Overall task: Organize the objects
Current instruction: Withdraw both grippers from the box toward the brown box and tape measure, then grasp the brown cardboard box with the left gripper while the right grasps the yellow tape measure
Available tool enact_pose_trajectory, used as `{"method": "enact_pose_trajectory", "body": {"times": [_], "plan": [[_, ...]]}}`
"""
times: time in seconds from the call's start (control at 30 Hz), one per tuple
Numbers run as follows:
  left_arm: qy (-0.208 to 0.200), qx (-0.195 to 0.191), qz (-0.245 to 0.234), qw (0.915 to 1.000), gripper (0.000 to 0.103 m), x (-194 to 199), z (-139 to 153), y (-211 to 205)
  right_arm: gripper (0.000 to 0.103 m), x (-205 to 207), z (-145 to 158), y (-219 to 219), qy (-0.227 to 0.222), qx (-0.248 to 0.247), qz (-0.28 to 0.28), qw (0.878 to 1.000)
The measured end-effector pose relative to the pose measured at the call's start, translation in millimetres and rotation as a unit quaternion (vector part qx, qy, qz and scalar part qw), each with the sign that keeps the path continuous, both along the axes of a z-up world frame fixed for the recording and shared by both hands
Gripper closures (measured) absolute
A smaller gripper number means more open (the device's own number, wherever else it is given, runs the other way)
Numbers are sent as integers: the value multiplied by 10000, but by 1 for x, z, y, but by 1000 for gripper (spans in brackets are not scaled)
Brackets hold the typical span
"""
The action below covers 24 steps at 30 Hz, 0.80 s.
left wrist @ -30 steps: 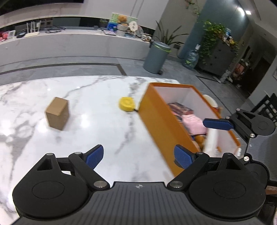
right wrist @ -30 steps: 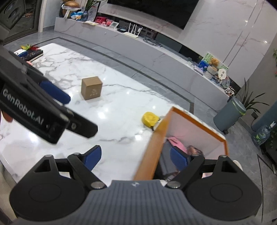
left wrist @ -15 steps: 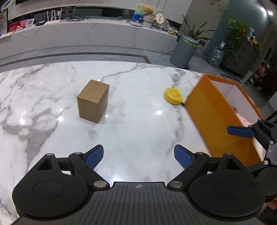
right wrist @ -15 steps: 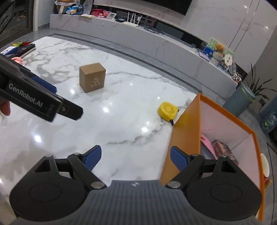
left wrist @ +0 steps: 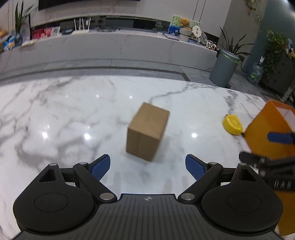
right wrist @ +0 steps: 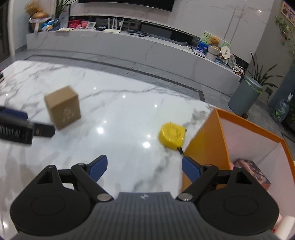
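The orange box (left wrist: 265,136) is cut off at the frame edge; the cardboard box (left wrist: 147,132) is motion-blurred.

**A home living room**

This is a lived-in home. A long low marble media ledge (right wrist: 129,42) runs under a dark wall-mounted television (right wrist: 127,2), carrying a white router (right wrist: 113,25), a teddy bear (right wrist: 213,40) and small keepsakes. Potted plants (left wrist: 274,44), a grey pedal bin (left wrist: 224,68) and a water jug (left wrist: 255,73) stand on the tiled floor beyond the glossy marble counter (left wrist: 73,114).
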<state>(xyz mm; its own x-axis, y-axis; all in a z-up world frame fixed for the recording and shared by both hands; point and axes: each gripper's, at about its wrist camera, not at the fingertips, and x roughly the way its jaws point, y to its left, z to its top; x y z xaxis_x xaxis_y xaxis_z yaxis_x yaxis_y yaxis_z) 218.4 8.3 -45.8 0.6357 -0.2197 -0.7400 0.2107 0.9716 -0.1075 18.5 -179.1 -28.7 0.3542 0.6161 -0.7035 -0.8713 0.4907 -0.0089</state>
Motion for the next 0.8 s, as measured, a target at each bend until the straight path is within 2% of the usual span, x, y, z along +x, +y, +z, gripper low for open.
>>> {"method": "enact_pose_trajectory", "body": {"times": [0.17, 0.33, 0.47, 0.5, 0.6, 0.8], "plan": [[-167, 265, -156, 9994, 0, 14, 2, -2, 15, 19, 4, 34, 232, 66, -117, 9996], [-212, 346, -237, 9989, 0, 24, -1, -6, 15, 42, -1, 64, 622, -49, -588, 9963], [-197, 342, -288, 9988, 0, 30, -4, -8, 17, 56, -9, 79, 548, -181, -735, 9956], [-202, 358, -310, 9987, 0, 31, -5, -9, 18, 57, -12, 82, 502, -195, -514, 9972], [-226, 402, -337, 9984, 0, 34, -6, -11, 19, 57, -16, 90, 359, -323, -373, 9981], [-228, 399, -281, 9985, 0, 39, -7, -11, 18, 58, -27, 113, -21, -575, -371, 9977]]}}
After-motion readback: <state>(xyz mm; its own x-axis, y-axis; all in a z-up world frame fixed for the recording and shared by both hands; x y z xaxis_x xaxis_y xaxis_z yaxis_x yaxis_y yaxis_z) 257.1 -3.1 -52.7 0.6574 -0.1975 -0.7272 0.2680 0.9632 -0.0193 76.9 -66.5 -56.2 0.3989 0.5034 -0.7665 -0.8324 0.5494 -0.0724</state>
